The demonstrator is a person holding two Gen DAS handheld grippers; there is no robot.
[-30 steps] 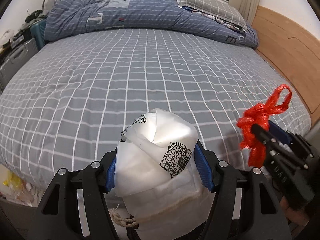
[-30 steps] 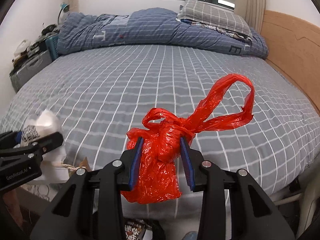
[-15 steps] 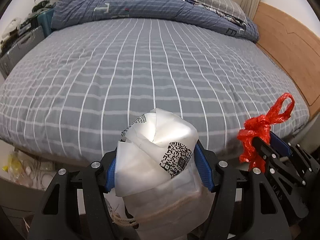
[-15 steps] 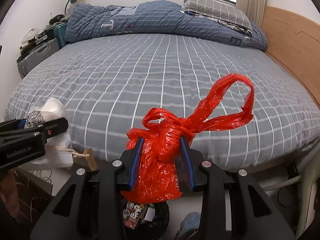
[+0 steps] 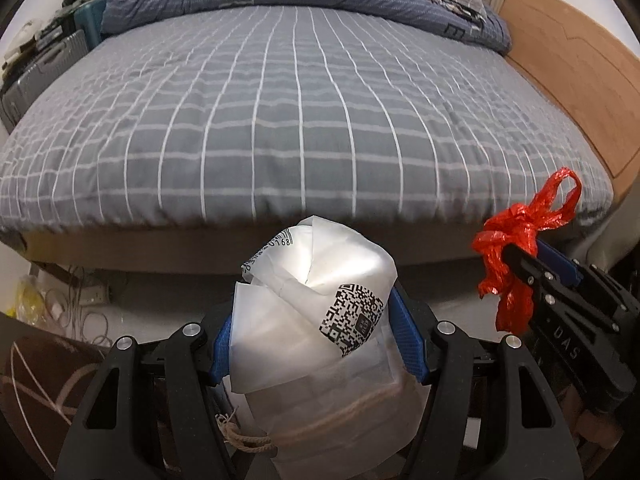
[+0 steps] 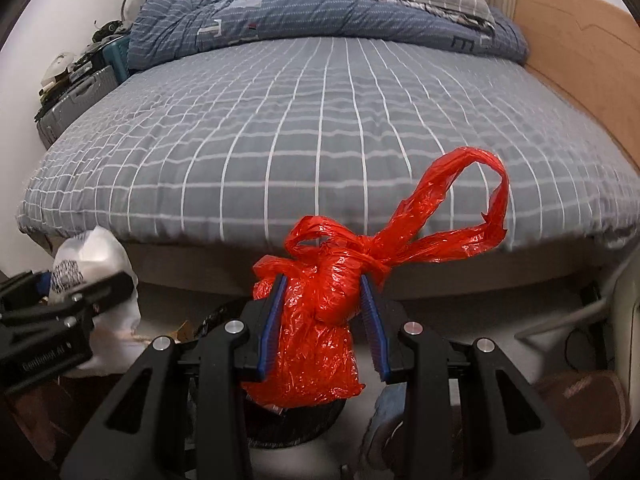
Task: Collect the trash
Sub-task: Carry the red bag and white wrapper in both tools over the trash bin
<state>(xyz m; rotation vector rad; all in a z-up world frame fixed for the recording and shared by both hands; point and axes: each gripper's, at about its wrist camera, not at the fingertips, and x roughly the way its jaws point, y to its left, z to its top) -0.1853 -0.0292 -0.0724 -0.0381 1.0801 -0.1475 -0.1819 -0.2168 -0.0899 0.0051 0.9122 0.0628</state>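
Note:
My left gripper [image 5: 318, 338] is shut on a white paper bag [image 5: 320, 332] with a QR code label and a twine cord, held in the air in front of the bed's foot. My right gripper [image 6: 322, 324] is shut on a knotted red plastic bag [image 6: 320, 320] whose looped handles stick up to the right. Each gripper shows in the other's view: the red bag in the left wrist view [image 5: 516, 256], the white bag in the right wrist view [image 6: 90, 264]. A dark round bin [image 6: 296, 420] lies partly hidden just below the red bag.
The bed [image 5: 288, 120] with a grey checked sheet fills the view ahead, a blue duvet [image 6: 320, 8] bunched at its far end. A wooden headboard [image 5: 568, 76] runs along the right. Suitcases [image 6: 76, 96] stand at the left. Cables and a power strip [image 5: 86, 298] lie on the floor.
Both grippers have drawn back and dropped from over the bed to below its front edge, each still holding its bag. The floor and the bin have come into view.

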